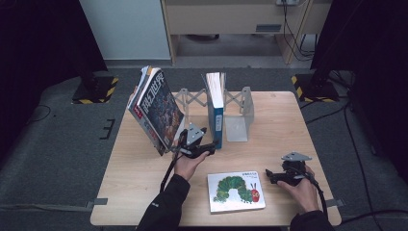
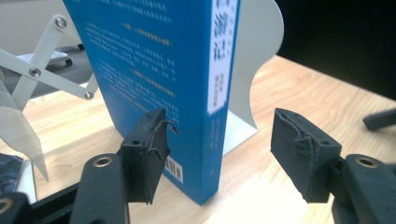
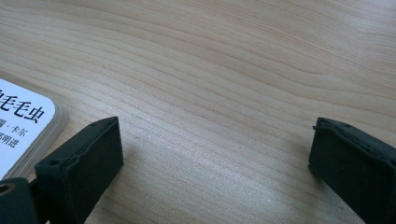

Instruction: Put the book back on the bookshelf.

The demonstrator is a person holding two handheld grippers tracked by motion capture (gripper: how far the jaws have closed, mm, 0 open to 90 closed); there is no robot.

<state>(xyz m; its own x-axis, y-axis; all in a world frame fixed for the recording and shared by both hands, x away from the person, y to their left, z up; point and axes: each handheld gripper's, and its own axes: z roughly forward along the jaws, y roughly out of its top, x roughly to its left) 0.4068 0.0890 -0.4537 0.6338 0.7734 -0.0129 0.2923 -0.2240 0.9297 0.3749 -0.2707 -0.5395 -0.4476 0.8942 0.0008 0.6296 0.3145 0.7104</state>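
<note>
At the bottom centre of the high view a caterpillar picture book (image 1: 236, 191) lies flat on the table (image 1: 130, 168), cover up. Just to its right the right gripper (image 1: 270, 175) rests low over the wood; its own view shows the jaws spread wide over bare grain, nothing between them, with one corner of that flat book at the left edge.

A little farther up, at mid-frame, the left gripper (image 1: 211, 142) reaches for the foot of the blue book (image 1: 216, 108), which stands upright in the expanding rack (image 1: 192, 99) against the grey bookend (image 1: 244, 113). In the left gripper view the jaws are apart: the left pad lies against or just in front of the back cover (contact is hard to judge there), while the right pad stands clear of the spine, so nothing is pinched.

Farthest, in the upper left of the high view, a stack of magazines (image 1: 155, 107) leans steeply outward from the rack's left end.

As I judge it, the risk lies in that blue book: it stands on a narrow edge with only the bookend behind it, so a nudge from the near pad as the gripper pulls away could tip it sideways. The leaning magazines look precarious too; any jolt to the rack could send them sliding onto the table
</note>
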